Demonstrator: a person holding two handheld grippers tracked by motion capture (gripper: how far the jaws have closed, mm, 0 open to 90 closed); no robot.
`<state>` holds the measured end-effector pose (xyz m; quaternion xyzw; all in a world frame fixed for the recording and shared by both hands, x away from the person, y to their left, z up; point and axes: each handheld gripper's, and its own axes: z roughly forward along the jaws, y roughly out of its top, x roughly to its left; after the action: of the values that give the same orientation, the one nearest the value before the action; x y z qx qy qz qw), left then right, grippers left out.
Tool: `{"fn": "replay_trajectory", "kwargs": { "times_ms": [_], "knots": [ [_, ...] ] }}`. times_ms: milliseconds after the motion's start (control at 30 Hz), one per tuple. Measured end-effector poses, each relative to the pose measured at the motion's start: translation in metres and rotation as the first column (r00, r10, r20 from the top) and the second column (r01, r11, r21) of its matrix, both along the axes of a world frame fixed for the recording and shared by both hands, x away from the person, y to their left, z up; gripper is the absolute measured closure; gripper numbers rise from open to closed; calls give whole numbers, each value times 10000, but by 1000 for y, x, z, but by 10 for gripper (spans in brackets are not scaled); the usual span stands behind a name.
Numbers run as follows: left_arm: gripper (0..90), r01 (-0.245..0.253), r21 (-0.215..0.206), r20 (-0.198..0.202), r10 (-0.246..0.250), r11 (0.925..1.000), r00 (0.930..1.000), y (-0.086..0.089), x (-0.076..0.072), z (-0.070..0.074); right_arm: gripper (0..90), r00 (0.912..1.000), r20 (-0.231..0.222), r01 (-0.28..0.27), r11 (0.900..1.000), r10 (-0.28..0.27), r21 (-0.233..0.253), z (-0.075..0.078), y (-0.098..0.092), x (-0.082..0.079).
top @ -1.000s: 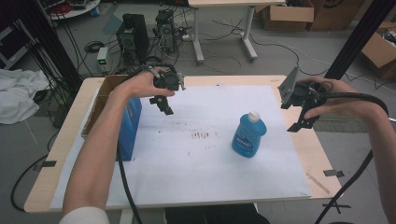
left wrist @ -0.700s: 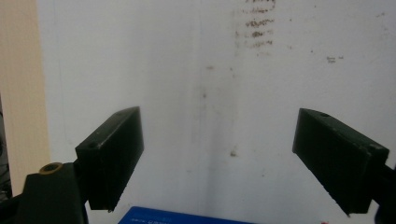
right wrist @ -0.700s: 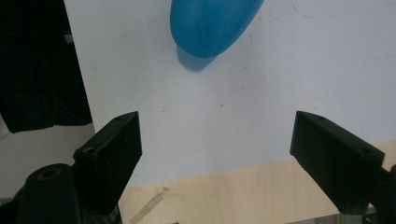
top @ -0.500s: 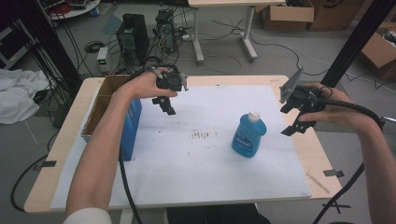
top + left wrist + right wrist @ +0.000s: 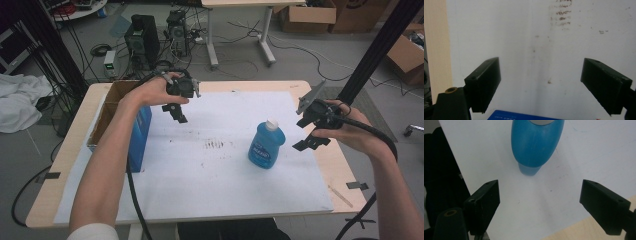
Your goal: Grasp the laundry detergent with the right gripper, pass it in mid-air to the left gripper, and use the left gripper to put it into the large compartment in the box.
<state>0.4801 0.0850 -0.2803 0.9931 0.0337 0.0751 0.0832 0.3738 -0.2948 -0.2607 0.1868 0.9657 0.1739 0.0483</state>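
A blue bottle (image 5: 266, 145) with a white cap stands upright on the white sheet (image 5: 210, 170), right of the middle. My right gripper (image 5: 307, 133) hovers open just to its right, above the sheet's right edge. The right gripper view looks down on the bottle (image 5: 535, 142) beyond the spread jaws, nothing between them. My left gripper (image 5: 175, 112) is held open above the far left of the sheet, beside a blue box (image 5: 140, 135). In the left gripper view the box's top edge (image 5: 524, 116) shows at the bottom, and a smudge (image 5: 561, 13) marks the sheet.
A cardboard box (image 5: 112, 107) sits at the table's left edge against the blue box. The wooden table (image 5: 65, 165) ends close around the sheet. Cables, computer cases (image 5: 142, 35) and cartons lie on the floor behind. A black post (image 5: 375, 50) rises at the right.
The right gripper has drifted left and a little toward the bottle. The left gripper has barely moved. Both stay open.
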Motion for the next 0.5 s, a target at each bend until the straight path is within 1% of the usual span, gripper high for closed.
{"fn": "replay_trajectory", "kwargs": {
  "times_ms": [167, 267, 400, 433, 500],
  "knots": [
    [171, 14, -24, 19, -14, 10000, 10000, 1, 1, 0, 162, 9988, 198, 432, 9975, -444, 560, -10, 2, -3],
    [170, 46, -103, 20, -46, 9999, 10000, 1, 1, -1, 162, 9979, 282, 561, 9942, -589, 916, -17, 3, -5],
    [170, 96, -93, 30, -96, 9999, 9999, 0, 1, 0, 161, 9954, 359, 836, 9876, -891, 1329, -26, 5, -7],
    [171, 51, -149, 20, -51, 9999, 10000, 0, 1, -1, 161, 9946, 438, 873, 9864, -942, 1389, -29, 6, -7],
    [171, 59, -90, 13, -59, 9999, 10000, 0, 1, -1, 160, 9922, 529, 1041, 9830, -1133, 1515, -33, 7, -8]
  ]
}}
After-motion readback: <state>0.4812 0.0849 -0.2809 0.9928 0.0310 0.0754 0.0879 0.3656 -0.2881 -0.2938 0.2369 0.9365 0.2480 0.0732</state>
